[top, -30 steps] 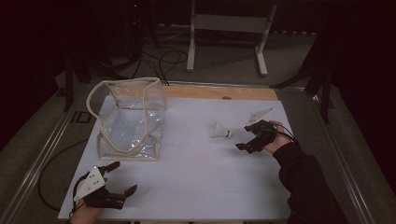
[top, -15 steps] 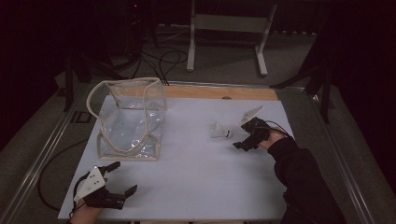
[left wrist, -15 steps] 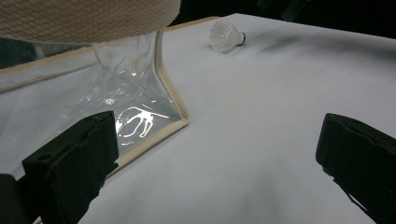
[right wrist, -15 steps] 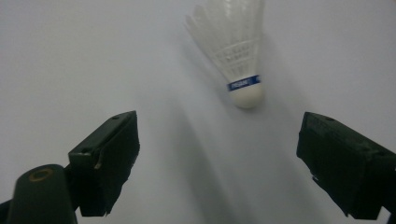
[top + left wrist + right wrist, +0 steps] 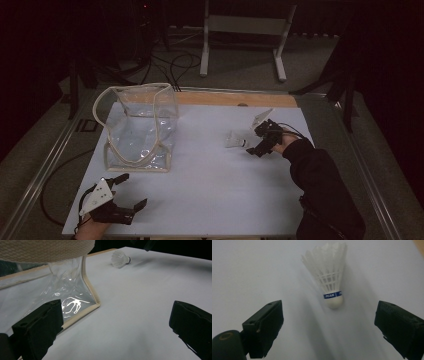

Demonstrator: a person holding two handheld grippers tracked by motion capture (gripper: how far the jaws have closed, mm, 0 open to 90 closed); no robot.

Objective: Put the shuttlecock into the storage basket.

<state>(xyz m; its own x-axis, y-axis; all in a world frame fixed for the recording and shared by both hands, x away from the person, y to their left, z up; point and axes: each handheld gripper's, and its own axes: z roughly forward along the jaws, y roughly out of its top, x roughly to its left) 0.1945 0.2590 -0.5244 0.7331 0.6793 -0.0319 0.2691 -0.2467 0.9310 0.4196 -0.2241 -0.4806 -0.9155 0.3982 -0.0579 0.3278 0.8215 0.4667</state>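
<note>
Shuttlecock [image 5: 332,277] lies on its side near counter's [image 5: 210,200] right edge, cork toward right gripper [image 5: 259,141]. Its fingers, just widened, stand apart, nothing between. Approach step; next: advance, straddle cork, close. Left gripper [image 5: 131,190] open, idle at near-left corner beside clear bag [image 5: 140,125].
</note>
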